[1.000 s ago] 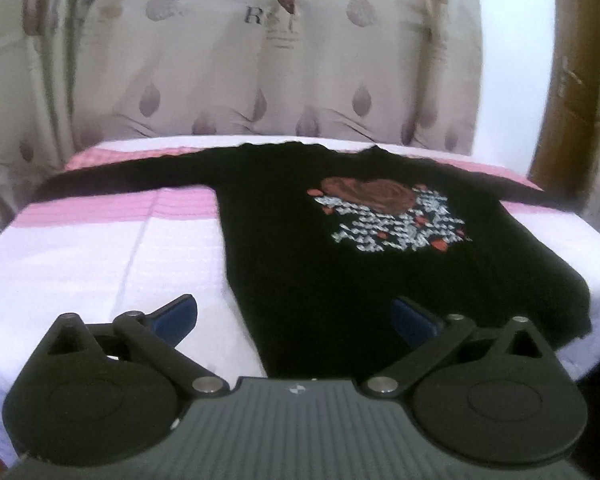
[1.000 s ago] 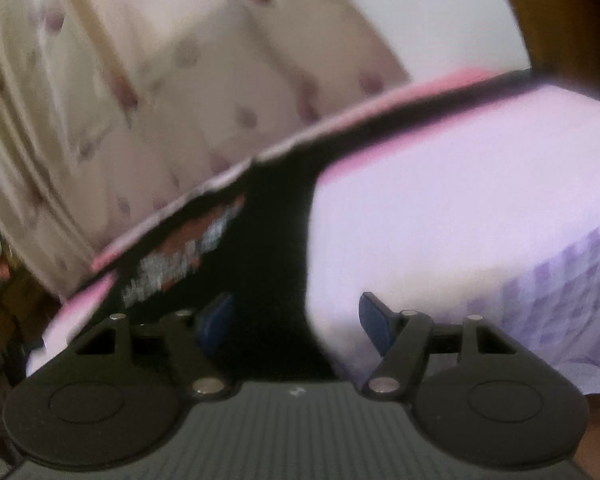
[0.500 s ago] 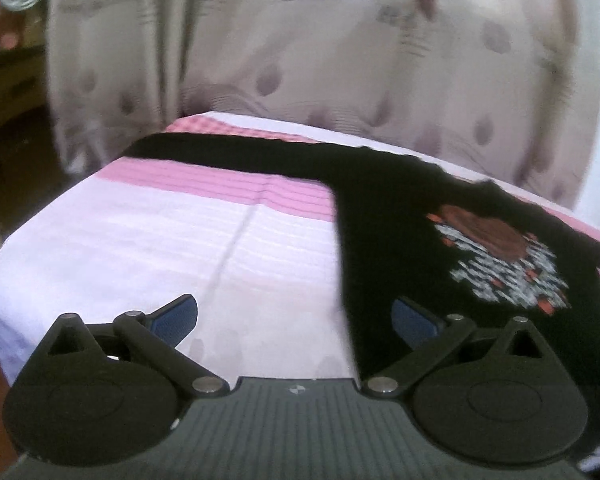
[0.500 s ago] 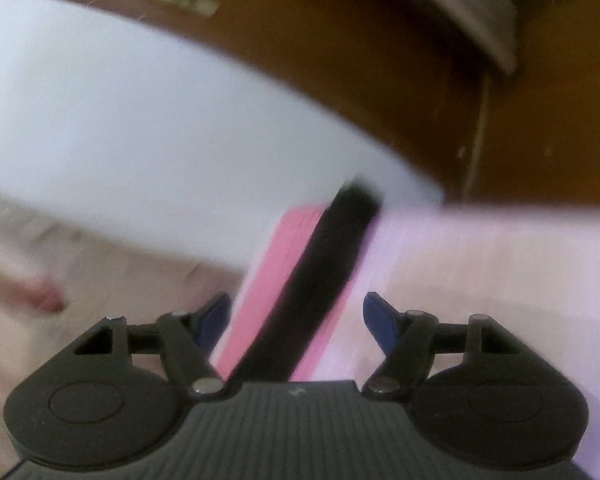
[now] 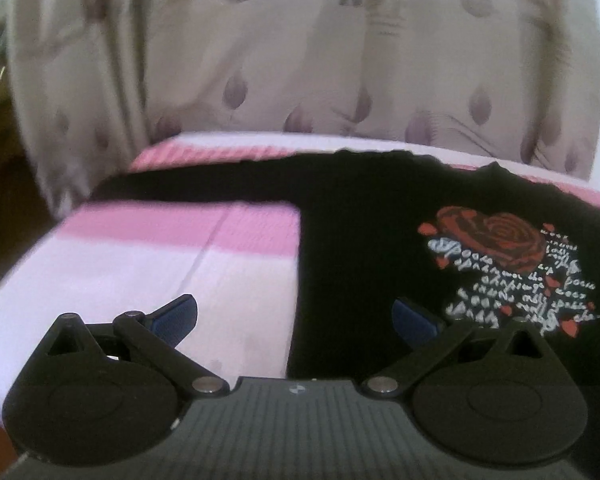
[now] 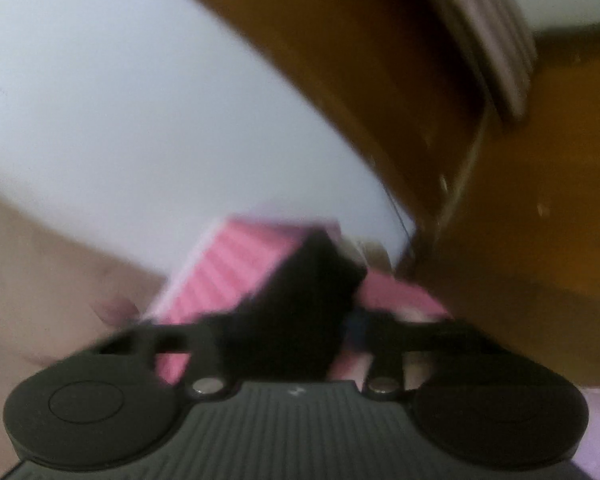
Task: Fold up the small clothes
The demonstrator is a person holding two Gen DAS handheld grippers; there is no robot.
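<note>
A black long-sleeved top (image 5: pixel 364 248) with a red rose print (image 5: pixel 496 240) lies flat on a pink and white bedsheet (image 5: pixel 180 264). Its left sleeve (image 5: pixel 204 186) stretches out to the left. My left gripper (image 5: pixel 296 314) is open and empty, low over the top's left side edge. In the blurred right wrist view, my right gripper (image 6: pixel 300 332) has its jaws drawn in on the end of the black right sleeve (image 6: pixel 304 280), near the bed's far corner.
A beige curtain (image 5: pixel 340 72) with mauve leaf marks hangs behind the bed. A brown wooden door and frame (image 6: pixel 520 200) and a white wall (image 6: pixel 140 120) stand close beyond the bed's right corner.
My right gripper has swung to the right sleeve's end and closed on it. My left gripper has moved closer to the top's left edge and stays open.
</note>
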